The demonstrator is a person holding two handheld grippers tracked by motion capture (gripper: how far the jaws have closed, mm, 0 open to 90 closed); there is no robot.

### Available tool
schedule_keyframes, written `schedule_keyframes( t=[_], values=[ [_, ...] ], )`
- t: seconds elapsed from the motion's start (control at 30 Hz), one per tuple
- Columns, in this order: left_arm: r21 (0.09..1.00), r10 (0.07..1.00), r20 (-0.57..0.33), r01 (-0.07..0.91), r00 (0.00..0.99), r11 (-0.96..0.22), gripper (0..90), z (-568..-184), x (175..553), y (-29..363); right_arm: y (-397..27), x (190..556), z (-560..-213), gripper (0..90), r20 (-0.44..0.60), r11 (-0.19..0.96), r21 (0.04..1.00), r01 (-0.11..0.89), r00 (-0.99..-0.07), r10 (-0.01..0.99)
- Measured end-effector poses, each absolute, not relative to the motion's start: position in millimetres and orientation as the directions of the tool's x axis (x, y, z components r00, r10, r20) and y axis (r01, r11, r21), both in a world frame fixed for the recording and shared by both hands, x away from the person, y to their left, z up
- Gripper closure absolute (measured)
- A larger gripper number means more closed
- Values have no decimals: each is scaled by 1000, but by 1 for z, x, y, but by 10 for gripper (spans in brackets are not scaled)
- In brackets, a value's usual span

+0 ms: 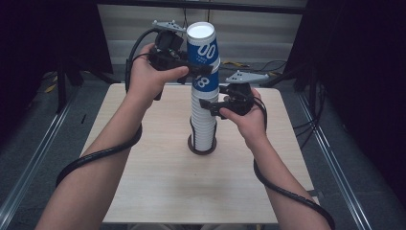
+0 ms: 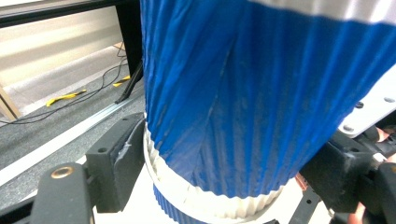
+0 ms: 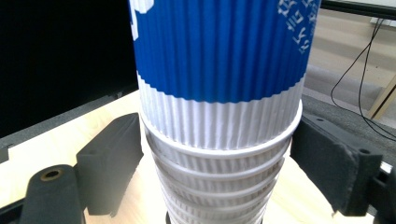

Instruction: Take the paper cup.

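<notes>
A tall stack of upturned paper cups (image 1: 203,112) stands near the middle of a pale wooden tabletop (image 1: 158,191), its foot set in a dark ring-shaped holder (image 1: 201,147). The left gripper (image 1: 195,67) pinches the top cup (image 1: 203,45), blue with white numerals, its fingers (image 2: 116,161) pressed against the ribbed wall just above that cup's white rim. The right gripper (image 1: 210,108) sits lower, level with the white cups; its fingers (image 3: 112,158) straddle the stack, one touching the rims on the near side, the other (image 3: 334,163) standing just clear. The stack itself blocks the space between the two hands. Black cables (image 1: 103,153) trail from each gripper along the forearms. Beyond the tabletop, loose wires (image 2: 100,86) and yellow tape (image 2: 65,97) lie on the grey floor, beside a metal floor rail (image 1: 33,158).
</notes>
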State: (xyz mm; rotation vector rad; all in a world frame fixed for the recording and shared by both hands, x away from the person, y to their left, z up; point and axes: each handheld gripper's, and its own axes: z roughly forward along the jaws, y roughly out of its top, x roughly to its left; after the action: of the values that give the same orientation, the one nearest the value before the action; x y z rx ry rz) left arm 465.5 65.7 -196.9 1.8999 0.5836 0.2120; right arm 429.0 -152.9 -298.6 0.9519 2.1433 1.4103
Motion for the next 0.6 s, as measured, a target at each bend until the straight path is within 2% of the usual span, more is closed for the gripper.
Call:
schedule_keyframes(
  t=[0.6],
  values=[
    [917, 506, -134, 300, 852, -262, 211, -191, 461, 85, -154, 429, -302, 156, 26, 265, 911, 316, -685, 728]
  ],
)
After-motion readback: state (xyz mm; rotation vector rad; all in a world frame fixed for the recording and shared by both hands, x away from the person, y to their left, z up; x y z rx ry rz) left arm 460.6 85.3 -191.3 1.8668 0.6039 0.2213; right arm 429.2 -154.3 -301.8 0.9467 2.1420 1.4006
